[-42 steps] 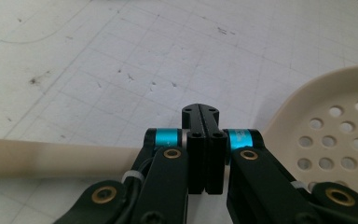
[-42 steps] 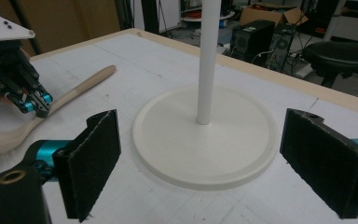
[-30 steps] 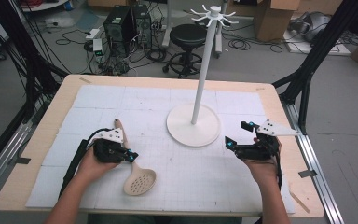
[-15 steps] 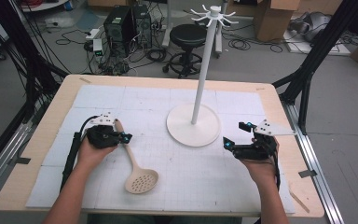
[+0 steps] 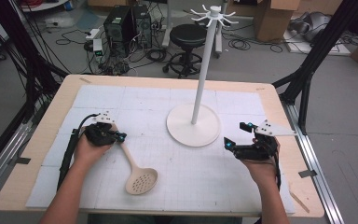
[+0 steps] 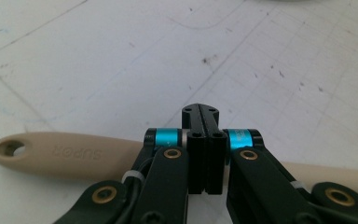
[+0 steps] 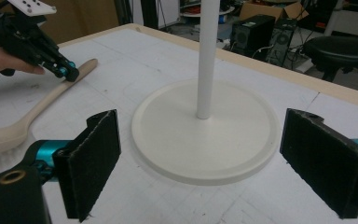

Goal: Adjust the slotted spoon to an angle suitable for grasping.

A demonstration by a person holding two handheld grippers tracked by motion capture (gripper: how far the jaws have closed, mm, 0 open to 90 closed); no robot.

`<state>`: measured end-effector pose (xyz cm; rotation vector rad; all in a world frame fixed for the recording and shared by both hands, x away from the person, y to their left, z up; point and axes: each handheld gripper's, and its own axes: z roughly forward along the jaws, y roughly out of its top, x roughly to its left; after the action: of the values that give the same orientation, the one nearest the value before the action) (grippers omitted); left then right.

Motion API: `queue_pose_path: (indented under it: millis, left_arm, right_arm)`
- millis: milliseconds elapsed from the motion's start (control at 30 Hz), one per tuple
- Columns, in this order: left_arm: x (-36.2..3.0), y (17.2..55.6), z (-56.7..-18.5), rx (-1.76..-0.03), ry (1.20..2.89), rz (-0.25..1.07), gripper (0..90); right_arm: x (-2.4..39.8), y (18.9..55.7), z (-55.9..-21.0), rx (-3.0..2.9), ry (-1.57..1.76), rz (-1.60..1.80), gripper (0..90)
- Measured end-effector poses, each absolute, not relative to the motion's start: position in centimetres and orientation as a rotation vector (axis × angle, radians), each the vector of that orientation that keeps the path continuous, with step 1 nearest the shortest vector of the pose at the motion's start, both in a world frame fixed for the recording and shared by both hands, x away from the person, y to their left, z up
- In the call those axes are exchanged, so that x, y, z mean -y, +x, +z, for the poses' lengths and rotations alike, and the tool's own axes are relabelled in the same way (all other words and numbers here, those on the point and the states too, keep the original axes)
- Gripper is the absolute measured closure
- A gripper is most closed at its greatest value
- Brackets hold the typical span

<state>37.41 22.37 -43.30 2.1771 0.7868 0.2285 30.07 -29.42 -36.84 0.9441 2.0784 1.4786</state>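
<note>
The spoon (image 5: 137, 169) now lies flat on the bench (image 5: 42, 140), its bowl nearer the person than a second ago. The white stand (image 5: 193, 126) sits between the two hands. The left hand-held gripper (image 5: 120, 136) rests low over the spoon's handle with jaws closed together. The right hand-held gripper (image 5: 239, 135) points at the stand's base, jaws wide apart and holding nothing.

Both forearms reach in from the near edge. The left hand (image 5: 89, 148) holds the left gripper (image 5: 119, 136) low over the tabletop (image 5: 177, 186), its jaws pressed together. The right hand (image 5: 257, 164) holds the right gripper (image 5: 237, 135), jaws spread wide apart, pointing toward the left.
</note>
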Motion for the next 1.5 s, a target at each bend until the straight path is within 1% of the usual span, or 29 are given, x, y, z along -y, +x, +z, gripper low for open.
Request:
queue_pose_path:
  millis: [200, 433, 667, 800, 833, 900, 967, 1133, 1233, 1500]
  left_arm:
    - [-24.7, 35.4, -43.4, -0.816, 2.147, 0.227, 89.8]
    - [-26.7, 33.3, -43.6, -0.809, 2.132, 0.217, 89.8]
    - [-27.2, 32.7, -43.7, -0.801, 2.119, 0.211, 89.8]
    - [-26.9, 32.5, -43.1, -0.744, 2.095, 0.206, 89.3]
    - [-26.8, 32.5, -42.9, -0.723, 2.096, 0.204, 87.4]
    - [-26.7, 32.3, -42.4, -0.671, 2.094, 0.194, 80.7]
    - [-26.5, 32.2, -42.0, -0.629, 2.108, 0.190, 78.3]
    - [-26.3, 32.1, -41.6, -0.567, 2.121, 0.184, 59.6]
    - [-26.0, 32.1, -41.7, -0.537, 2.148, 0.172, 54.0]
    - [-24.4, 32.5, -43.3, -0.462, 2.280, 0.086, 44.7]
  right_arm:
    - [29.4, 30.0, -36.8, -2.074, 0.943, 1.480, 10.7]
    - [29.2, 30.0, -36.8, -2.078, 0.941, 1.478, 10.7]
    - [29.1, 30.0, -36.8, -2.083, 0.942, 1.475, 10.7]
    - [29.1, 30.1, -36.8, -2.082, 0.941, 1.473, 10.7]
    - [29.2, 30.1, -36.8, -2.081, 0.940, 1.475, 10.7]
    - [29.2, 30.1, -36.8, -2.081, 0.943, 1.475, 10.7]
    - [29.2, 30.1, -36.9, -2.081, 0.944, 1.475, 10.7]
    - [29.2, 30.1, -36.9, -2.082, 0.940, 1.479, 10.7]
    - [29.2, 30.1, -36.8, -2.084, 0.939, 1.477, 10.7]
    - [29.2, 30.1, -36.8, -2.080, 0.942, 1.480, 10.7]
